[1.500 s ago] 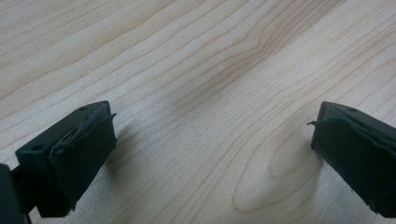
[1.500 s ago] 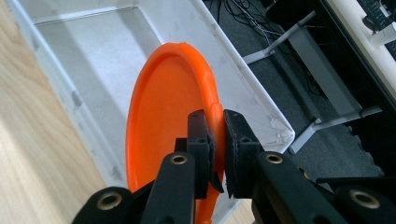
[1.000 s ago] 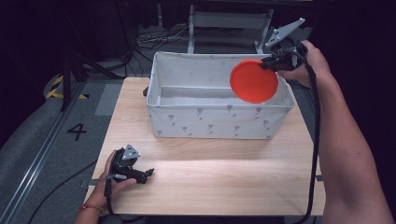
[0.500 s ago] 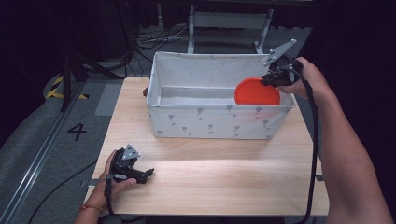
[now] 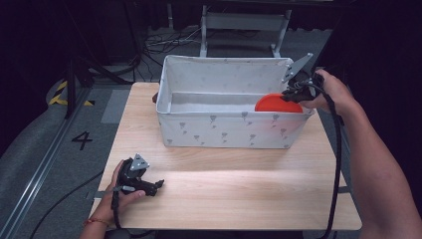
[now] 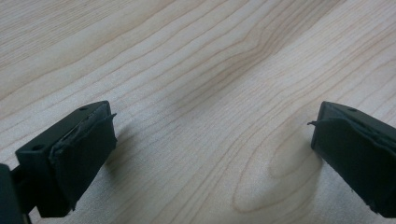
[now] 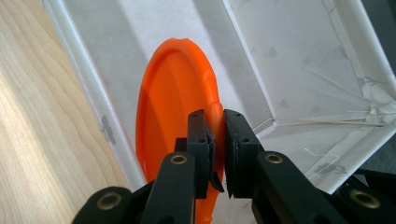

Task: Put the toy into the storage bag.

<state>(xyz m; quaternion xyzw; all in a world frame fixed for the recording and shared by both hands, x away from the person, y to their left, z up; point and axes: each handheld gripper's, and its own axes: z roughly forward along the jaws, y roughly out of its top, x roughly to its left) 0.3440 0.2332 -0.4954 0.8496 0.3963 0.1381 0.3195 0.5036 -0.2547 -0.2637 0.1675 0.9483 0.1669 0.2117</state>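
Note:
An orange plate (image 5: 277, 103) stands on edge inside the right end of a white fabric bin (image 5: 234, 128). My right gripper (image 5: 292, 91) is shut on the plate's rim at the bin's right wall. In the right gripper view the jaws pinch the rim of the orange plate (image 7: 175, 121) at the right gripper (image 7: 215, 126), with the bin (image 7: 299, 60) floor and walls behind. My left gripper (image 5: 155, 186) rests on the wooden table (image 5: 239, 189) near its front left corner. In the left gripper view the left gripper (image 6: 212, 140) stands open over bare wood, nothing between its jaws.
The bin takes up the far middle of the table. Its inside left of the plate is bare. Past the table lie a dark floor with cables (image 5: 164, 45), a metal frame (image 5: 244, 22) and a floor mark "4" (image 5: 82, 140).
My right gripper has lowered the orange plate from above the bin's right rim down into the bin. The left gripper has stayed put.

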